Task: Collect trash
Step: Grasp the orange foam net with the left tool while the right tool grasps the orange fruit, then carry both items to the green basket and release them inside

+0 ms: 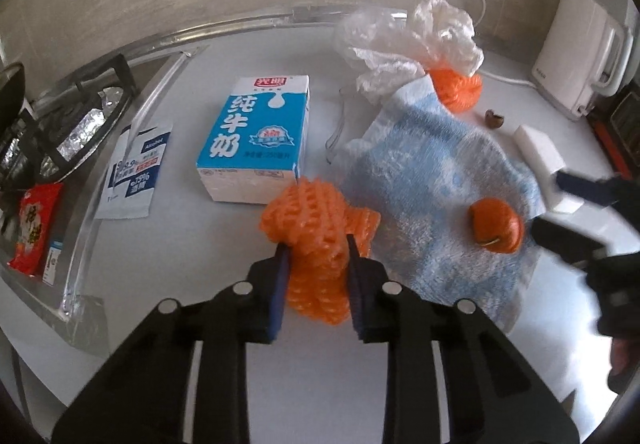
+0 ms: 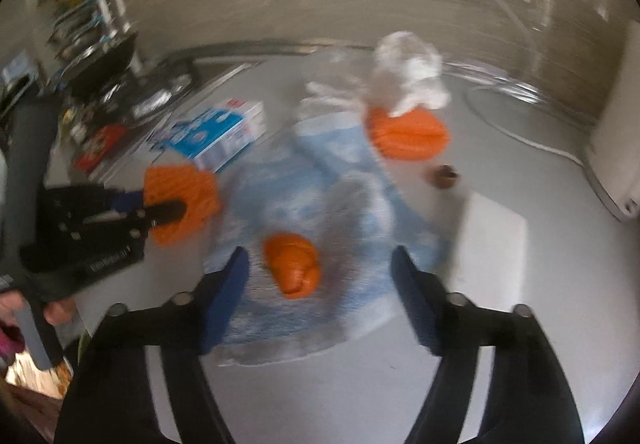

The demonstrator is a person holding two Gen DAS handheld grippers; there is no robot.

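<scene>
While the left gripper (image 1: 316, 248) pinches the orange foam net (image 1: 320, 232) just in front of the milk carton (image 1: 256, 136), the right gripper (image 2: 320, 264) hangs wide apart, holding nothing. An orange peel (image 2: 294, 264) lies on the blue towel (image 2: 320, 180) between its fingers

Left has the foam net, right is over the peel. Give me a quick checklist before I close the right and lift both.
1. Left gripper shut on the orange foam net: ok.
2. Right gripper open: ok.
3. Orange peel between the right jaws: ok.
4. Peel lies on the blue cloth; jaws may catch cloth: not ok.
5. Right jaws low enough to grip: cannot tell, view blurred.
6. Milk carton apart from the net: ok.
</scene>
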